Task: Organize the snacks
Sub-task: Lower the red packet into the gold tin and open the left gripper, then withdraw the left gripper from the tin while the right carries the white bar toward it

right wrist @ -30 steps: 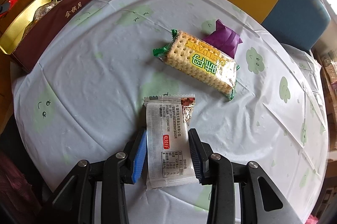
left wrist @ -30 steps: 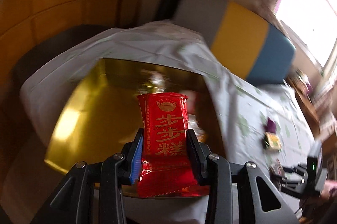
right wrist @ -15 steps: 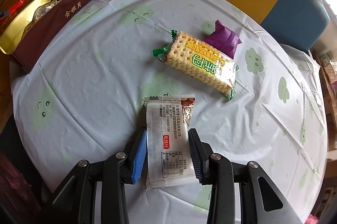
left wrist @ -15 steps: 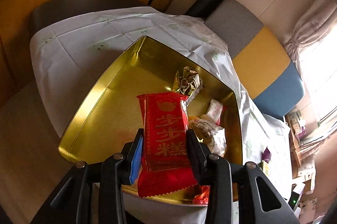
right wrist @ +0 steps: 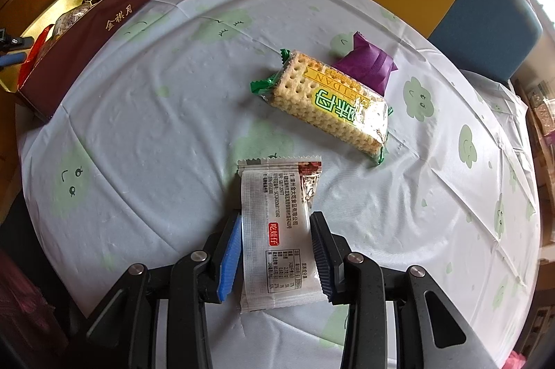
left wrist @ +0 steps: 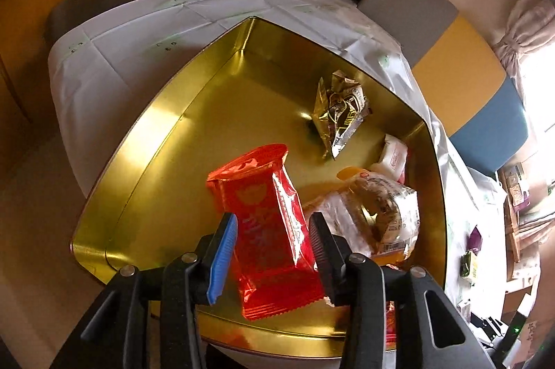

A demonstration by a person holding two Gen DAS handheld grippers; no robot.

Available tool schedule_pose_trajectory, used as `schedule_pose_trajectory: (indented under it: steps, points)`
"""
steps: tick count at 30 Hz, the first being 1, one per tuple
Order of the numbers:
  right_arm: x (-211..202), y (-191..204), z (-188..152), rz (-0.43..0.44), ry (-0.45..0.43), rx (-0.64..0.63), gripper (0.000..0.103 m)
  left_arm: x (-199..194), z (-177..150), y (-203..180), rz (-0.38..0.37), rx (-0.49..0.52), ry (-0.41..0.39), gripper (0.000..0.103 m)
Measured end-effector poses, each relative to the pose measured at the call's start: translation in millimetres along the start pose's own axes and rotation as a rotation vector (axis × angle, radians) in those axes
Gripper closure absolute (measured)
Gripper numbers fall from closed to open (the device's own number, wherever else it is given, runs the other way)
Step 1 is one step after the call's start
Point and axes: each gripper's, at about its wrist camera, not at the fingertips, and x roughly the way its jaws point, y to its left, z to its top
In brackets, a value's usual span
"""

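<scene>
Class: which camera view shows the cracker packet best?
The right wrist view: the cracker packet lies whole and unobstructed on the tablecloth. The left wrist view shows at most a tiny green-wrapped speck at its right edge.

maroon box wall: gold characters 金祺月 | cracker pack: "MEIDAN" in brown on a yellow band, large green characters not legible | white packet: red tag 吃娃仔, fine print and table too small to read | red packet: gold characters blurred, unreadable
</scene>
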Motion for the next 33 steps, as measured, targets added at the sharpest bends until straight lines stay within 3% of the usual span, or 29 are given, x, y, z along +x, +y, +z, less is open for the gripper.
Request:
schedule_pose_trajectory:
  steps: [15, 33]
  points:
    - [-1, 4, -1, -0.020, -0.007, -0.024, 0.065, -9, -16, -22, 0.143, 0.169, -0.052, 0.061]
    - [-2, 8, -3, -0.047, -0.013, -0.033, 0.065, -48, -32, -43, 0.176, 0.249, -0.192, 0.061]
